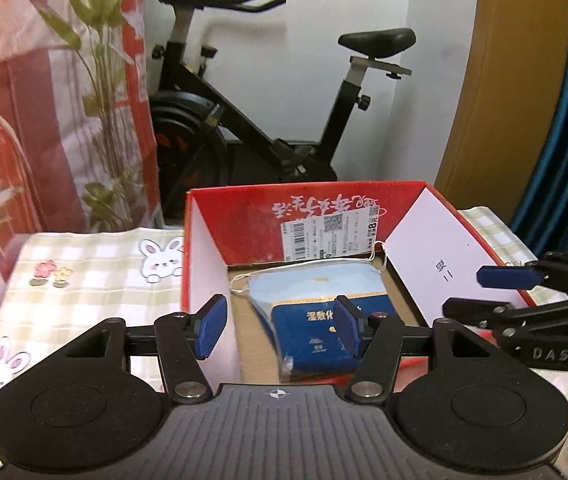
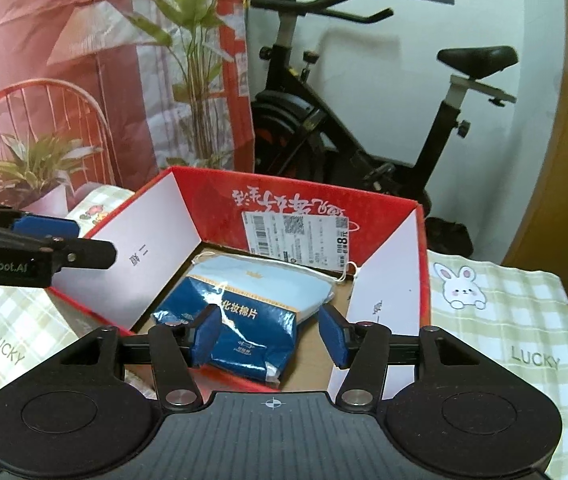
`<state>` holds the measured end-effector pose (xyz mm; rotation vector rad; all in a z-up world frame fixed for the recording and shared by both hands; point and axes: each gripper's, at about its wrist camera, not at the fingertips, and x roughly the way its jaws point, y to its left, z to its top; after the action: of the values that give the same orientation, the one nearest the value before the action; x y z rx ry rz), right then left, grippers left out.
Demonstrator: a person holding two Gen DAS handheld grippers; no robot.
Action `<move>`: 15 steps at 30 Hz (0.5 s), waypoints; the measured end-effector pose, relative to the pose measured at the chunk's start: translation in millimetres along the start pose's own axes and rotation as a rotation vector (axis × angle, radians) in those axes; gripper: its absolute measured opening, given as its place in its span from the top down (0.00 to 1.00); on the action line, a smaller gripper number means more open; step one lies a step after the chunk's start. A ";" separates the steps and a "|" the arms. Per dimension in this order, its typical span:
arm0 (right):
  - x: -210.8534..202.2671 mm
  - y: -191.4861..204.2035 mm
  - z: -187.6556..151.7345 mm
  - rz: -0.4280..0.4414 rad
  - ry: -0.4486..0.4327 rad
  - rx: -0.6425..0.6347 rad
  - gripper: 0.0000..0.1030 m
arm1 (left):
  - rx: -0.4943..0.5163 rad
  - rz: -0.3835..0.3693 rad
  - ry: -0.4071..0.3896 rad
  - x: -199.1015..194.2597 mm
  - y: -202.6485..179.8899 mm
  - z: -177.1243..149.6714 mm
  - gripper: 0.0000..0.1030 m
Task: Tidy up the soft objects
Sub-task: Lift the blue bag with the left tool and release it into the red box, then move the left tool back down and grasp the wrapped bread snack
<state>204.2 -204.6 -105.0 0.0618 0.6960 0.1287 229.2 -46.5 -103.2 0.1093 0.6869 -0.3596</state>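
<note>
The right gripper [image 2: 269,334] is seen with its blue pads [image 2: 334,334] spread apart and nothing clamped between them; the left gripper [image 1: 277,328] is likewise released, its pads [image 1: 211,326] parted and empty. Just past both sets of fingertips the blue packet of cotton pads [image 2: 239,328] is found, lying on the floor of the red box [image 2: 296,196], with a pale blue cloth pouch [image 2: 275,284] under its far end. Seen along the right gripper, the packet is placed ahead and a little to the left, overlapped by the left-hand pad, its long side running away and leftward toward the box's back wall. Seen along the left gripper, it is placed ahead and to the right. Neither gripper is judged clearly nearer. The box is set on a checked cloth with rabbits [image 2: 500,312]. With the soft things already inside, a withdrawal is judged likelier than a fresh grasp.
</note>
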 end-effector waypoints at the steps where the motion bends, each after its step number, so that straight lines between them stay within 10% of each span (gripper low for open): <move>1: -4.3 1.5 -1.4 -0.002 -0.006 0.002 0.50 | 0.001 0.005 -0.005 -5.4 -0.1 -2.4 0.41; 15: -59.3 31.5 -37.2 -0.028 -0.087 0.038 0.36 | 0.006 0.044 -0.060 -61.3 -1.5 -41.6 0.41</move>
<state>132.2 -181.2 -92.6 0.0931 0.6121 0.0857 159.9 -21.2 -96.2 0.1192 0.6235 -0.3214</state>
